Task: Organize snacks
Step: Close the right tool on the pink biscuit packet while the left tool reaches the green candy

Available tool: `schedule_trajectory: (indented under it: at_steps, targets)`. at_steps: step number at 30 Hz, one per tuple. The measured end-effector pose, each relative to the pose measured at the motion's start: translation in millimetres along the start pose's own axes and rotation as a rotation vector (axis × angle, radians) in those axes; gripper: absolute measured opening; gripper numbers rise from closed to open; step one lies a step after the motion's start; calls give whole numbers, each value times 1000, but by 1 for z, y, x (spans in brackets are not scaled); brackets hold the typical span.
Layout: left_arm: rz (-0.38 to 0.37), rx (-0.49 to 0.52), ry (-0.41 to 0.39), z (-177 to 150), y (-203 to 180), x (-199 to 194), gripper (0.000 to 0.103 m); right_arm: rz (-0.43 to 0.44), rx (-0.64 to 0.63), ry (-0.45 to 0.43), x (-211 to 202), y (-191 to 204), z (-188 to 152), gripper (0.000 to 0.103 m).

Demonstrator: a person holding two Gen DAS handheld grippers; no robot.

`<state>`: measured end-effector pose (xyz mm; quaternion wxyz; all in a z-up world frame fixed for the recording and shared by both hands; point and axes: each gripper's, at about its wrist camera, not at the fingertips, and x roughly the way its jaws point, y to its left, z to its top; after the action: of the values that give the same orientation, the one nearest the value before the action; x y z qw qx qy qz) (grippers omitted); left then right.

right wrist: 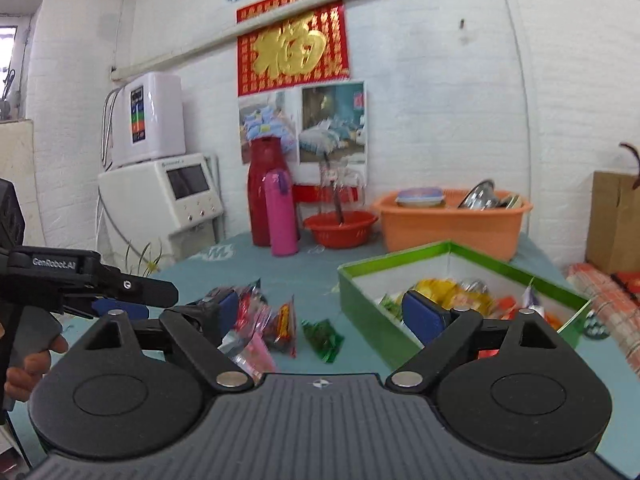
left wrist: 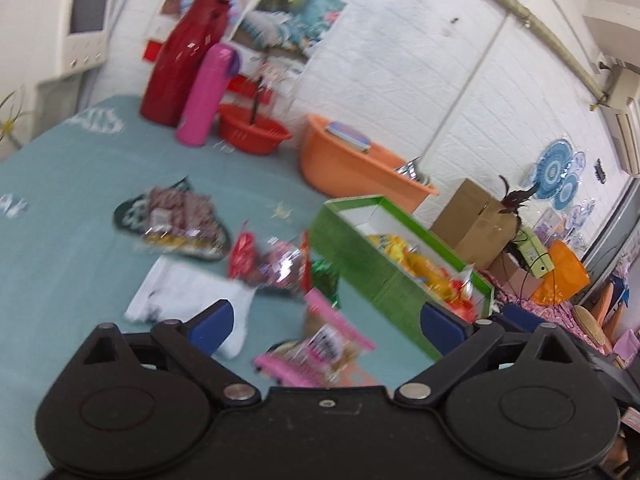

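A green box [left wrist: 360, 256] with a white inside holds yellow and orange snack packets [left wrist: 416, 256]. Loose on the teal tablecloth lie a pink packet [left wrist: 320, 344], a green foil packet [left wrist: 326, 280], red packets [left wrist: 244, 254], a dark bag of red sweets [left wrist: 176, 216] and a white packet [left wrist: 188, 300]. My left gripper [left wrist: 326, 326] is open, hovering just over the pink packet. My right gripper [right wrist: 322, 312] is open and holds nothing, left of the green box [right wrist: 372, 300]. In front of it lie the green foil packet [right wrist: 322, 334] and red packets [right wrist: 280, 324]. A hand holds the left gripper [right wrist: 132, 300] at the left.
At the back of the table stand a red thermos [right wrist: 264, 192], a pink bottle [right wrist: 282, 212], a red basin [right wrist: 340, 228] and an orange basin [right wrist: 452, 224] with dishes. A cardboard box [right wrist: 616, 220] is at the right, a white appliance [right wrist: 168, 200] at the left.
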<state>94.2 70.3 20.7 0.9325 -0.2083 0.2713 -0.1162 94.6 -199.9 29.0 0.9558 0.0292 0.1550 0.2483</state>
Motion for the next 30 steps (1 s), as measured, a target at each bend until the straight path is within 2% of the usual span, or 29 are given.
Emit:
schedule_trajectory:
  at_steps: [4, 7, 11, 16, 18, 20, 23, 27, 30]
  targets:
    - [37, -25, 26, -13, 22, -7, 103, 54, 30, 150, 41, 19, -27, 103]
    - [47, -57, 32, -20, 36, -12, 103, 63, 39, 220, 66, 32, -41, 103]
    - [54, -80, 39, -24, 49, -15, 103, 59, 129, 296, 90, 38, -52, 103]
    - [46, -88, 45, -21, 55, -13, 103, 42, 166, 297, 108, 36, -56, 103]
    - [32, -77, 46, -18, 52, -8, 103, 87, 196, 310, 107, 31, -57, 79]
    - [11, -58, 52, -13, 46, 0, 103, 95, 176, 318, 103, 28, -58, 75]
    - [-30, -17, 70, -7, 30, 18, 103, 78, 116, 315, 87, 24, -60, 74]
    - [-81, 30, 83, 0, 4, 49, 103, 51, 154, 292, 61, 2, -61, 75]
    - [-119, 59, 70, 12, -16, 73, 103, -17, 145, 276, 47, -10, -64, 75]
